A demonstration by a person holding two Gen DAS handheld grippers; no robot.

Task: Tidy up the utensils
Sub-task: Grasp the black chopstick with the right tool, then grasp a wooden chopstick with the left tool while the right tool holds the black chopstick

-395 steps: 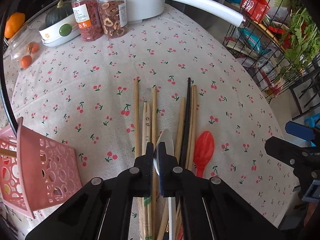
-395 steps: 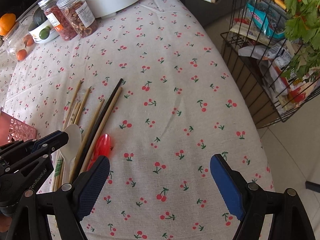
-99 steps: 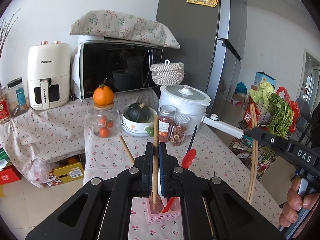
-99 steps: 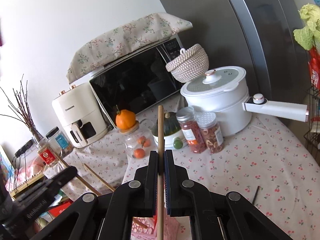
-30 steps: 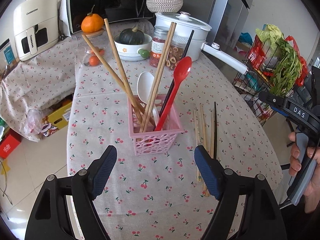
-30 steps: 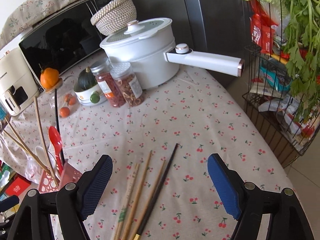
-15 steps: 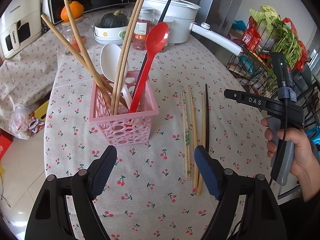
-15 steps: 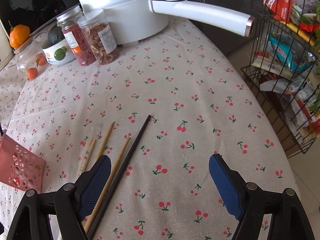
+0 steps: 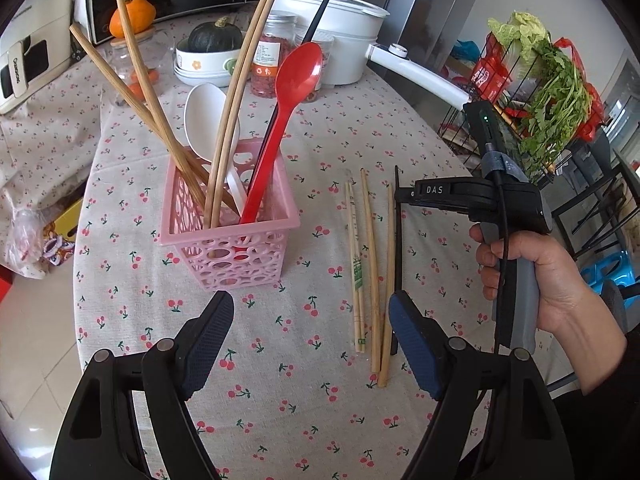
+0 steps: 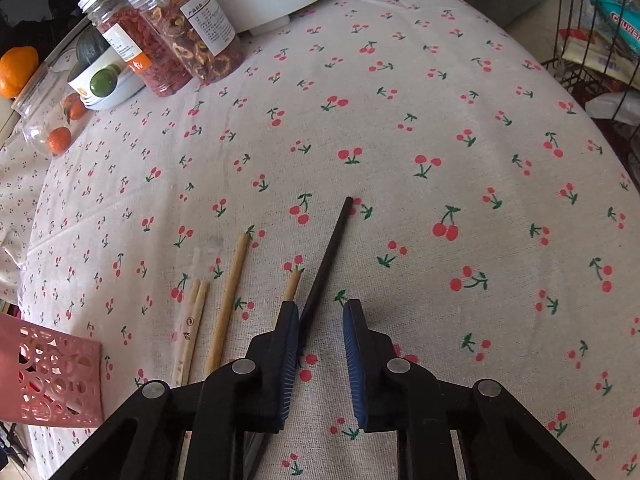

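A pink perforated basket stands on the cherry-print cloth and holds wooden chopsticks, a black chopstick, a white spoon and a red spoon. To its right lie several wooden chopsticks and one black chopstick. My left gripper is wide open and empty above the cloth, in front of the basket. My right gripper is low over the cloth, jaws partly closed around the black chopstick, which lies against the left pad; they are not shut on it. The basket's corner shows at lower left.
Two jars of dried food, a bowl with a squash, a jar of small oranges and a white pot with a long handle stand at the table's far side. A wire rack with greens stands right of the table.
My right gripper has come down to the cloth and narrowed its jaws around the black chopstick. My left gripper has moved closer to the basket, still open.
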